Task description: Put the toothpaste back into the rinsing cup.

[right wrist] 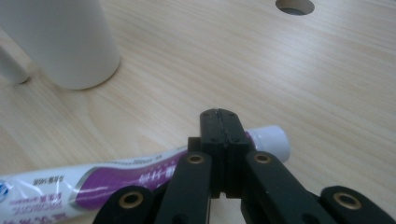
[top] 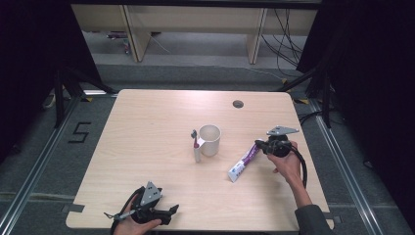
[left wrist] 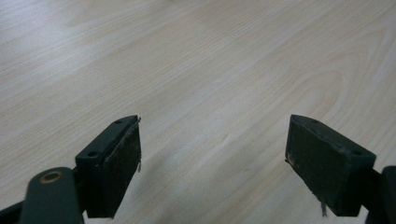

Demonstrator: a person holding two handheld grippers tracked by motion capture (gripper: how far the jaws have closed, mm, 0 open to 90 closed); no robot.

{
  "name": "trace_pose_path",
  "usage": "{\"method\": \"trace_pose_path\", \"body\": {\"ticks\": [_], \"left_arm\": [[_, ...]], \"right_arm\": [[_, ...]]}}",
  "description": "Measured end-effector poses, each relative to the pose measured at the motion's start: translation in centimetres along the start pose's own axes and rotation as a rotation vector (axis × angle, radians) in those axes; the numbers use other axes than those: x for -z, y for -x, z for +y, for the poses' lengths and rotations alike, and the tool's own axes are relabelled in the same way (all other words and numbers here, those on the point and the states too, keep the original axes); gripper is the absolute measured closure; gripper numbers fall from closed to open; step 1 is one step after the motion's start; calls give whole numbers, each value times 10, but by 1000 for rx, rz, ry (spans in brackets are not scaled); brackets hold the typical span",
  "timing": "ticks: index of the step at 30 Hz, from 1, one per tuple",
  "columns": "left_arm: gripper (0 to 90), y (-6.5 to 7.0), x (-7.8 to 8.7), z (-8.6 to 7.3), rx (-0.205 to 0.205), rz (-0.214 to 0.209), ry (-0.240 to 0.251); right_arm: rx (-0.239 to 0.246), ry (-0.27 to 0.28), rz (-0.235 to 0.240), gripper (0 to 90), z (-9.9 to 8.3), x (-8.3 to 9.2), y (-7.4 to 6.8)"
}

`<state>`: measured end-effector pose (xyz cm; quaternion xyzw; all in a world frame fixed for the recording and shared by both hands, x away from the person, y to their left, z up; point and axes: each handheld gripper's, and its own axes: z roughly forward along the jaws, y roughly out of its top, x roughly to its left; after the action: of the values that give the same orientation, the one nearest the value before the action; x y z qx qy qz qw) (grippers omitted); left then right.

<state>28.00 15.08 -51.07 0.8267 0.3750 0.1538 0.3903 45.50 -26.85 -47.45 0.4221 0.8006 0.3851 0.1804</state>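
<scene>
Right gripper view looks down on the toothpaste tube (right wrist: 116, 179), white with a purple band, lying on its side on the pale wooden table (right wrist: 327, 93) with its white cap end poking out just past the black jaws. Those jaws of the right gripper (right wrist: 219, 122) are pressed flat together with no gap left between them, and they sit above the tube near its cap; whether anything of the tube is pinched in them cannot be told from here (the jaws hide the spot). In the high view the tube (top: 244, 163) lies slantwise at the right of the table, its cap end far and right by the right gripper (top: 260, 145), its flat end nearer and to the left. Left of the tube, and apart from it, stands a white mug (top: 209, 139), and a toothbrush (top: 195, 145) stands upright just beside the mug's left side. Farther off, near the table's far edge, is a round cable hole (top: 238, 104). The left gripper (top: 169, 210) rests at the near left edge of the table, well apart from all of these; in the left gripper view its jaws stand wide apart with bare wood between them and hold nothing (left wrist: 212, 163).
</scene>
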Motion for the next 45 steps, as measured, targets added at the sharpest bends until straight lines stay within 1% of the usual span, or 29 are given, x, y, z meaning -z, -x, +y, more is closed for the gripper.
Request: {"method": "trace_pose_path", "body": {"ticks": [1,2,4,5,7,11,12,13,14,19,20,21,22,23,24,26,27,28,29,31,32,34,35,37,38,42,43,44,45], "left_arm": [[180,0,0,0,-2,0,-2],[180,1,-1,0,4,-3,7],[180,0,0,0,-7,2,-11],[182,1,-1,0,-8,0,-11],[182,2,-1,0,-5,-9,-1],[183,3,0,0,-10,-3,0],[183,3,1,0,-13,-5,-2],[183,3,1,0,-13,-5,-2],[183,3,0,0,-11,-6,4],[183,3,0,0,-8,-4,0],[183,3,0,0,-12,1,-5],[183,3,0,0,-13,-2,3],[183,3,0,0,-21,0,-5],[184,3,0,0,-16,-1,-4],[183,3,0,0,-16,-1,-4],[184,4,-1,0,-12,-1,2],[184,4,-1,0,-10,-4,3],[184,5,-1,0,1,-11,13],[184,5,-2,0,2,-15,19],[184,5,-1,0,3,-11,13],[184,5,-1,0,5,-11,14],[184,5,-2,0,4,-13,13],[184,5,-1,0,-8,-9,3],[184,4,-1,0,-7,-8,3],[184,4,-1,0,-10,-5,2],[184,6,-2,0,3,-12,7],[184,5,-1,0,-6,-10,2],[184,4,-1,1,-19,-5,-7],[184,4,-1,1,-19,-5,-7]], "right_arm": [[16,3,-3,900,2,-3,1],[-3,-20,1,900,4,-10,-2],[38,-16,-10,900,7,-16,2],[6,-30,-5,900,8,-19,0],[-16,-46,-14,900,9,-24,-1],[-3,-86,-26,900,13,-30,3],[12,-62,-36,900,12,-35,5],[-28,-114,-27,900,13,-33,4],[-12,-120,-36,900,13,-35,6],[-22,-136,-42,900,12,-37,9],[-6,-100,-51,900,9,-39,10],[-19,-132,-45,900,8,-33,10],[-19,-132,-45,900,8,-33,10],[16,-119,-42,900,5,-28,11],[31,-142,-42,900,4,-24,11],[27,-114,-52,900,2,-23,10],[0,-153,-38,900,0,-15,8],[21,-146,-47,900,-3,-13,9],[7,-177,-37,900,-3,-9,7],[17,-179,-36,900,-4,-6,8],[28,-152,-41,900,-7,-6,8],[50,-198,-34,900,-10,1,8],[28,-185,-31,900,-12,0,7],[41,-206,-32,900,-15,5,7],[52,-181,-25,900,-17,5,7],[55,-203,-10,900,-22,15,4],[36,-205,-9,900,-23,17,2],[-22,-213,-5,900,-25,20,-3],[27,-210,0,900,-26,22,1]]}}
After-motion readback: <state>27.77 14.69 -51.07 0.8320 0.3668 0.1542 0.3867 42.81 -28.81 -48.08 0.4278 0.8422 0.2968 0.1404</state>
